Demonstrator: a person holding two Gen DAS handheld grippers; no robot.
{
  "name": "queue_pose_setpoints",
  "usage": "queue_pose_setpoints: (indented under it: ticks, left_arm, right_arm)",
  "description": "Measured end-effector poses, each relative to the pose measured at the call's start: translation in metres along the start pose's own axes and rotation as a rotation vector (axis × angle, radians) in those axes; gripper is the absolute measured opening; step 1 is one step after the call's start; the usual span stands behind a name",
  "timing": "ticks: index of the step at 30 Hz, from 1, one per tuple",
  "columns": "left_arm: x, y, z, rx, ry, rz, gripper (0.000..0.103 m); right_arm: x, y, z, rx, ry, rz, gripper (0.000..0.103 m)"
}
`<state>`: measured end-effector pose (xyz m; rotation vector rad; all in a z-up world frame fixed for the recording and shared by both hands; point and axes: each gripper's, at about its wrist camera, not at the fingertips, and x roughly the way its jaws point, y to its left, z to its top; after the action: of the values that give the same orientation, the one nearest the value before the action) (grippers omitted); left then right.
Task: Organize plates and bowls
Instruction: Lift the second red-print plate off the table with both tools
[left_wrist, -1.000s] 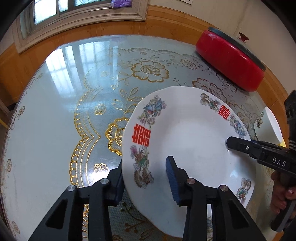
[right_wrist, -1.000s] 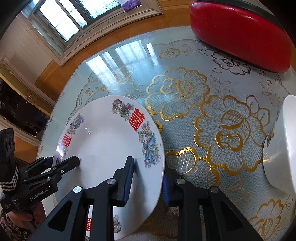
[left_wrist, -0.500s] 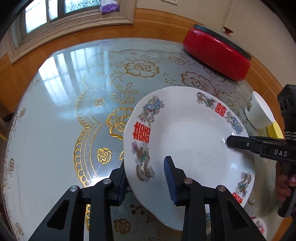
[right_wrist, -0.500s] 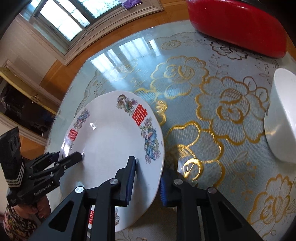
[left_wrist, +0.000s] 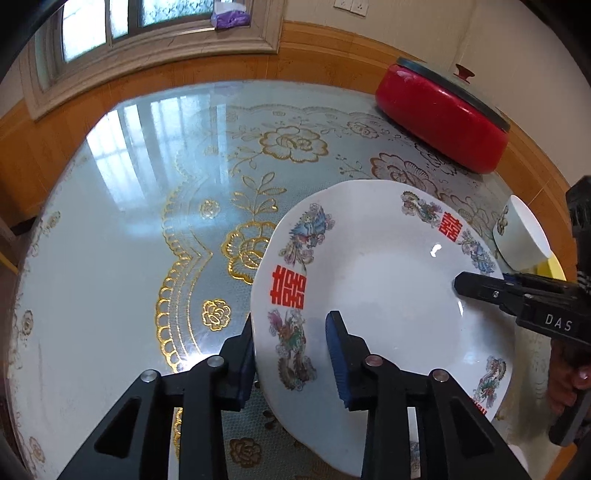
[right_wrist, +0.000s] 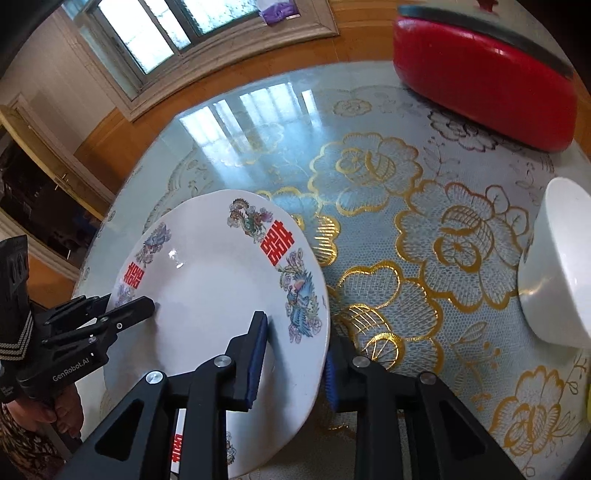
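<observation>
A white plate (left_wrist: 388, 295) with red characters and bird motifs is tilted above the table, held by both grippers on opposite rims. My left gripper (left_wrist: 291, 325) is shut on its left rim, one blue pad on top and the other underneath. In the right wrist view my right gripper (right_wrist: 295, 332) is shut on the plate (right_wrist: 207, 295) at the right rim. Each gripper shows in the other's view: the right gripper (left_wrist: 465, 286) and the left gripper (right_wrist: 144, 304). A white bowl (left_wrist: 521, 236) stands to the right, also seen in the right wrist view (right_wrist: 557, 266).
A red lidded pot (left_wrist: 443, 122) sits at the table's far right, large in the right wrist view (right_wrist: 480, 81). The round glass-topped table (left_wrist: 129, 240) has a gold floral cloth. Something yellow (left_wrist: 552, 266) lies behind the bowl. A window and wood panelling stand beyond.
Both grippers, still holding the plate, have drawn back a little from the red pot, so more of the table shows. Neither grip has changed.
</observation>
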<state>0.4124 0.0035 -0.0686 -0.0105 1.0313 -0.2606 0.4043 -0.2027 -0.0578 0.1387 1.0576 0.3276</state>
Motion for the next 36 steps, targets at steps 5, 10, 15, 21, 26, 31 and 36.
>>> queue_pose_setpoints:
  ticks: [5,10,15,21,26,31,36]
  left_arm:
    - [-0.008,0.001,-0.002,-0.023,-0.012,-0.013,0.035]
    - [-0.018,0.001,-0.007,-0.064,-0.021,-0.034,0.035]
    - [-0.028,0.004,-0.006,-0.091,-0.044,-0.033,0.035]
    - [-0.048,0.007,-0.010,-0.120,-0.080,-0.050,0.035]
    - [-0.067,0.007,-0.016,-0.136,-0.104,-0.070,0.035]
    - [-0.085,0.004,-0.029,-0.136,-0.113,-0.087,0.035]
    - [-0.101,-0.001,-0.049,-0.139,-0.118,-0.093,0.035]
  right_arm:
    - [-0.017,-0.002,-0.005,0.019,-0.011,0.007,0.024]
    - [-0.027,-0.003,-0.002,0.050,-0.012,0.011,0.024]
    - [-0.033,0.001,0.007,0.065,-0.024,0.016,0.024]
    - [-0.049,0.006,0.010,0.081,-0.035,0.029,0.023]
    - [-0.061,0.008,0.008,0.106,-0.027,0.044,0.022]
    - [-0.079,0.015,-0.005,0.112,-0.028,0.064,0.022]
    - [-0.099,0.024,-0.027,0.148,-0.038,0.073,0.022]
